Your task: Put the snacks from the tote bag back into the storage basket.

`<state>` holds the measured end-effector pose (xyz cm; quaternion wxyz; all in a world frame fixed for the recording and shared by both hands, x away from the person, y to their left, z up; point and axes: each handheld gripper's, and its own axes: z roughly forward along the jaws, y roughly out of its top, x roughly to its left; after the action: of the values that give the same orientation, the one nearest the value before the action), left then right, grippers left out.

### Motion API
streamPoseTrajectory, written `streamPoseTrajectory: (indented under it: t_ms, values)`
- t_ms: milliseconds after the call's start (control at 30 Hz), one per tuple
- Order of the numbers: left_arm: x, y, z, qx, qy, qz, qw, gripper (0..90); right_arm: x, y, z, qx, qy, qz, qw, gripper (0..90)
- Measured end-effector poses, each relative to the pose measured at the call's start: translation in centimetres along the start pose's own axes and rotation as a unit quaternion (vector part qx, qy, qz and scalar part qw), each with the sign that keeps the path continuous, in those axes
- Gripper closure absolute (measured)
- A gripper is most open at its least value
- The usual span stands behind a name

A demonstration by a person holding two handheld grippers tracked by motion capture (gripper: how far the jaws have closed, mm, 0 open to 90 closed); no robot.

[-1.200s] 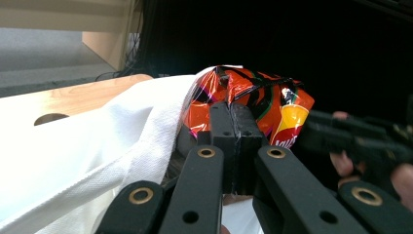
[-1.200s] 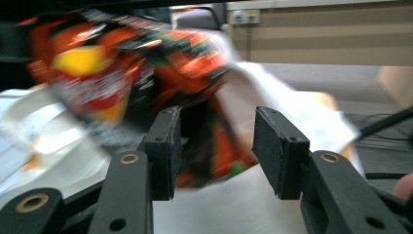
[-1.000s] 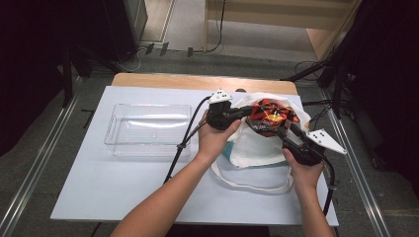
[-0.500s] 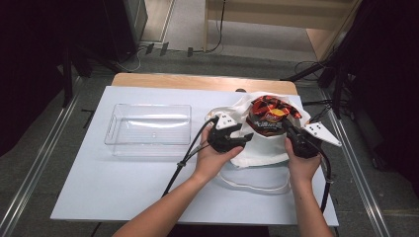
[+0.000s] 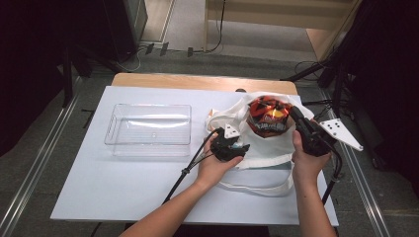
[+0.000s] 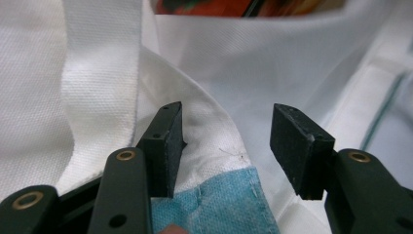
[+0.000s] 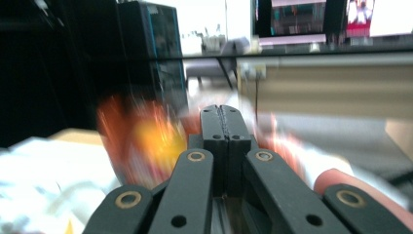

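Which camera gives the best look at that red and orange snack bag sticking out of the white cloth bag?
The high view: the red and orange snack bag shows sharp and whole above the white cloth tote bag. The right gripper view shows it as an orange blur behind shut jaws; the left gripper view catches a strip at the top edge.

Bright tabletop, dark surroundings, perhaps motion-blurred

Left black hand-held gripper (image 5: 237, 147): matte body, a small grey three-cornered plate with dark holes on top, a black cable trailing from it. Its rectangular black pads (image 6: 168, 141) sit on linkage arms with brass-ringed pivot holes. Right black hand-held gripper (image 5: 295, 116): a larger grey perforated three-cornered plate, identical brass-ringed links. Both forearms are unsleeved.
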<state>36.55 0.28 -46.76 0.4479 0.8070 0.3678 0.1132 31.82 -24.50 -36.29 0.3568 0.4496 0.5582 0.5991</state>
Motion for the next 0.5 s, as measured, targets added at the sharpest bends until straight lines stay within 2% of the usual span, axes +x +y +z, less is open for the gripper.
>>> streamPoseTrajectory:
  t_ms: [67,100,167,233,300,367,467,500]
  values:
    - [-0.1,0.1,-0.1,-0.003,0.0,0.002,1.0,47.1,0.4,1.3,-0.4,-0.012,0.001,-0.006,0.9999,90.0]
    - [0.0,0.1,-0.1,-0.004,-0.002,-0.003,1.0,46.2,0.8,2.1,-0.5,-0.007,-0.007,-0.018,0.9998,90.0]
    - [0.1,0.1,-0.1,-0.004,-0.003,-0.005,1.0,47.0,0.9,2.3,-0.6,0.002,-0.014,-0.028,0.9995,90.0]
    - [0.2,0.0,0.0,-0.003,-0.002,-0.004,1.0,47.8,0.9,1.9,-0.9,0.009,-0.016,-0.021,0.9996,90.0]
    - [0.2,-0.1,0.1,-0.004,0.0,-0.005,1.0,49.5,0.6,0.5,-1.5,0.014,-0.014,-0.012,0.9997,81.4]
    - [0.4,-0.2,0.2,0.0,-0.001,-0.009,1.0,50.9,0.2,-0.9,-1.5,0.029,-0.023,-0.006,0.9993,70.9]
    - [0.6,-0.2,0.4,0.008,0.004,-0.01,0.9999,52.0,-0.7,-3.3,-1.1,0.06,-0.049,0.017,0.9968,53.6]
    - [0.6,-0.2,0.5,0.013,0.005,-0.008,0.9999,52.1,-1.2,-4.1,-0.5,0.08,-0.042,0.029,0.9955,48.1]
